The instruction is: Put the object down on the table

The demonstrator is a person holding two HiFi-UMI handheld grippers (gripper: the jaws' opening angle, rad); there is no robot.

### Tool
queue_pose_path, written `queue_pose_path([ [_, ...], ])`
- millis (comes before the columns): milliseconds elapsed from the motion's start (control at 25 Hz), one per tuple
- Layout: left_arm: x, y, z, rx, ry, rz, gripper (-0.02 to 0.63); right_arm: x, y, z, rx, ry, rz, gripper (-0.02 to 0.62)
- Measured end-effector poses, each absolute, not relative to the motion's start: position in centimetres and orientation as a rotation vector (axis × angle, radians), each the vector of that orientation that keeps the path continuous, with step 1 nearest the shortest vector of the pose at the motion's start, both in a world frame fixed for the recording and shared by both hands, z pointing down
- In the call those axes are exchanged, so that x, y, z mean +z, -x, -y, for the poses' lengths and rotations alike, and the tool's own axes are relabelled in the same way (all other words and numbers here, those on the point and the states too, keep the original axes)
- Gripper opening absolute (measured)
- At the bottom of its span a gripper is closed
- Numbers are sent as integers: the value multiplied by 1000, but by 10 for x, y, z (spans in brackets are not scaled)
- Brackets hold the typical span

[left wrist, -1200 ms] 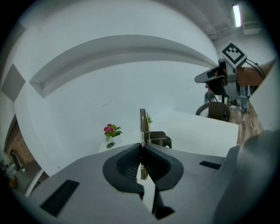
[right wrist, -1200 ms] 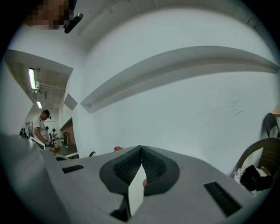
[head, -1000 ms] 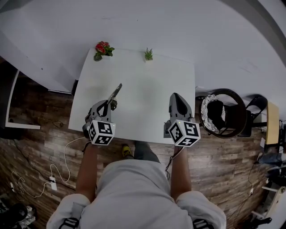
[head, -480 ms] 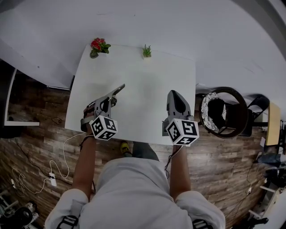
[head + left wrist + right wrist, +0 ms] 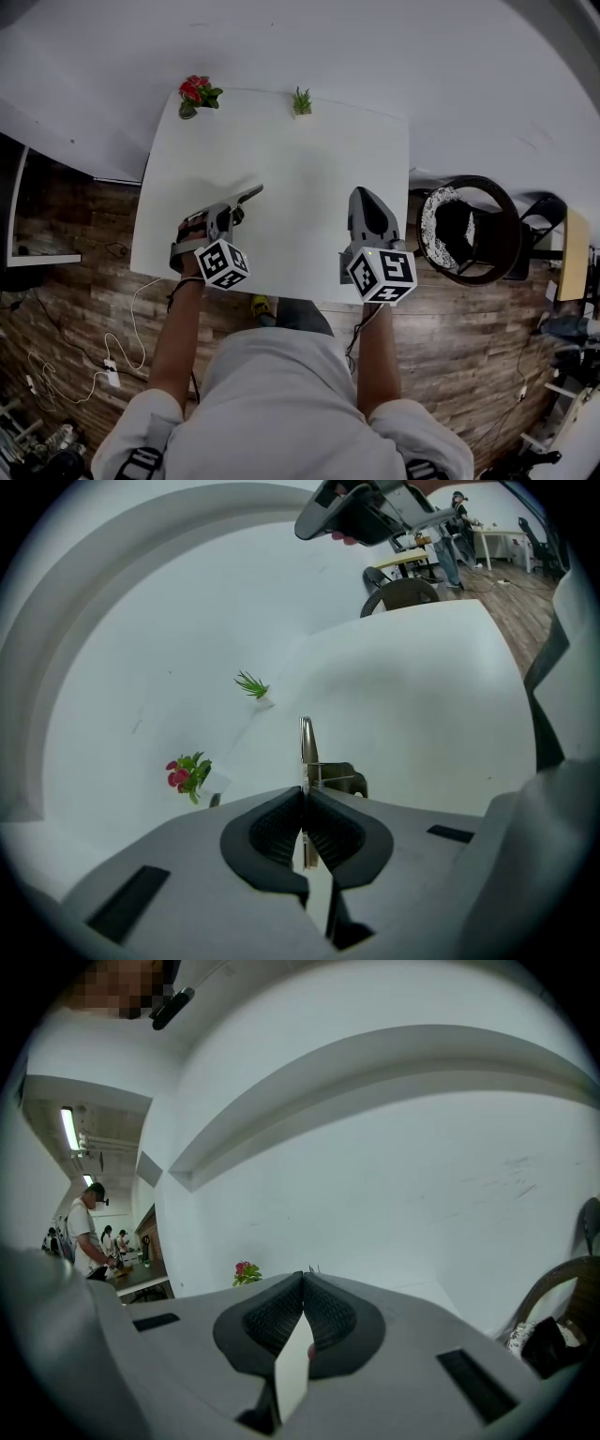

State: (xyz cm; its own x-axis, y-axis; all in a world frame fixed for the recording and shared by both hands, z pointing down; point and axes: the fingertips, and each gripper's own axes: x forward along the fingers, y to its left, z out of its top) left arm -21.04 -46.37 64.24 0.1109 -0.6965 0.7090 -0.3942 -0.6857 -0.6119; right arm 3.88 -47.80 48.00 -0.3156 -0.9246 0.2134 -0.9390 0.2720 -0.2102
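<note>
My left gripper (image 5: 232,215) is shut on a thin metal tool (image 5: 247,195) that sticks out past its jaws over the left half of the white table (image 5: 291,150). In the left gripper view the tool (image 5: 307,747) stands edge-on between the closed pads, with a small metal bracket (image 5: 339,779) on its right side. I cannot tell whether it touches the tabletop. My right gripper (image 5: 367,198) hovers over the table's right front part, shut with nothing in it; in its own view the right gripper (image 5: 302,1280) has its pads pressed together.
A red-flowered plant (image 5: 194,94) and a small green plant (image 5: 301,100) stand at the table's far edge by the white wall. A round dark chair (image 5: 469,232) stands to the right of the table. Wood floor and cables (image 5: 122,347) lie to the left.
The left gripper has turned, so the metal tool points more to the right and lies flatter. The right gripper has hardly moved.
</note>
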Motion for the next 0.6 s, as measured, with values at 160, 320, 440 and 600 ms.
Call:
queue_pose_path([
  [160, 658, 212, 465, -1662, 2118, -1050, 20, 485, -44, 482, 474, -1806, 2455, 9],
  [320, 672, 214, 465, -1733, 2075, -1007, 20, 489, -48, 484, 478, -1800, 2446, 9],
  [440, 679, 213, 465, -1768, 2062, -979, 20, 490, -51, 485, 479, -1799, 2437, 9],
  [600, 685, 211, 465, -1796, 2040, -948, 20, 492, -56, 486, 481, -1804, 2426, 9],
])
